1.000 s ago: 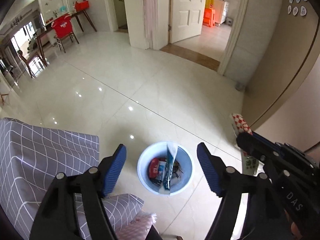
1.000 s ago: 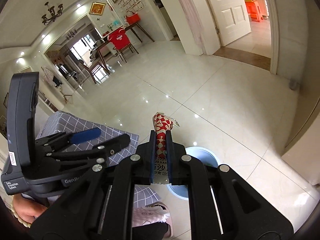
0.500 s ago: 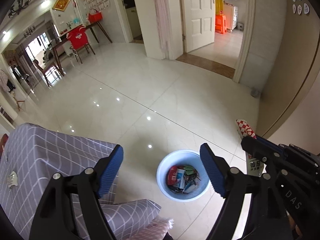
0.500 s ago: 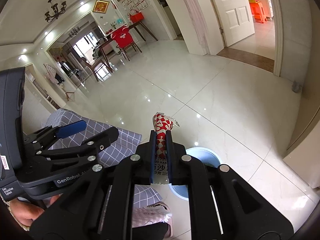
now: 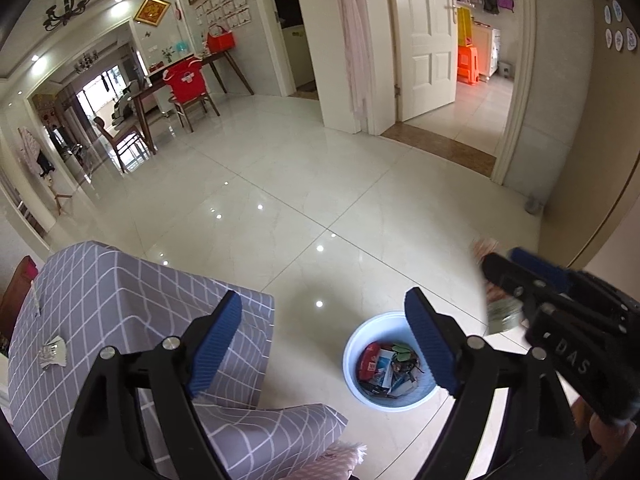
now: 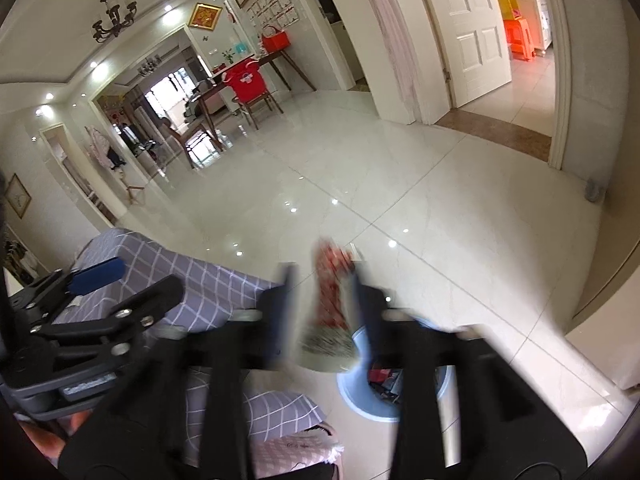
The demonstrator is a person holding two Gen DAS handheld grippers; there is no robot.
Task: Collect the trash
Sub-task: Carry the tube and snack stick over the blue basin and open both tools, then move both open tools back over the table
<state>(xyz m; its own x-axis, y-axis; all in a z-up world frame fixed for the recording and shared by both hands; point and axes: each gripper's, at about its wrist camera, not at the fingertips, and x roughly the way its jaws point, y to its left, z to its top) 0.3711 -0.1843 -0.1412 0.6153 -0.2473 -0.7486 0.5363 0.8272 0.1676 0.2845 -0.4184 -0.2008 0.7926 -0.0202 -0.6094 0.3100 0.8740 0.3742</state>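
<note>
A pale blue bin [image 5: 362, 394] stands on the tiled floor, holding several wrappers [image 5: 386, 364]. My left gripper [image 5: 322, 300] hangs above and left of it, jaws opening wide with nothing between the blue pads. My right gripper [image 6: 320, 280] is over the bin [image 6: 360, 396] and its jaws are opening. A red-and-white patterned wrapper [image 6: 330, 296] sits blurred between the fingers, with a gap on its left side. In the left wrist view the right gripper [image 5: 502, 260] reaches in from the right with the wrapper [image 5: 502, 316] under it.
A table with a grey checked cloth [image 5: 100, 300] stands left of the bin, with a small crumpled wrapper [image 5: 54, 350] on it. A pink cloth item [image 5: 344, 456] lies near the bottom edge. Glossy floor stretches ahead towards dining chairs [image 5: 188, 88] and open doorways.
The right jaws, shut on the red-and-white wrapper before, have sprung apart and the wrapper is blurred. The left gripper has risen and tilted up; the bin slid lower right in its view.
</note>
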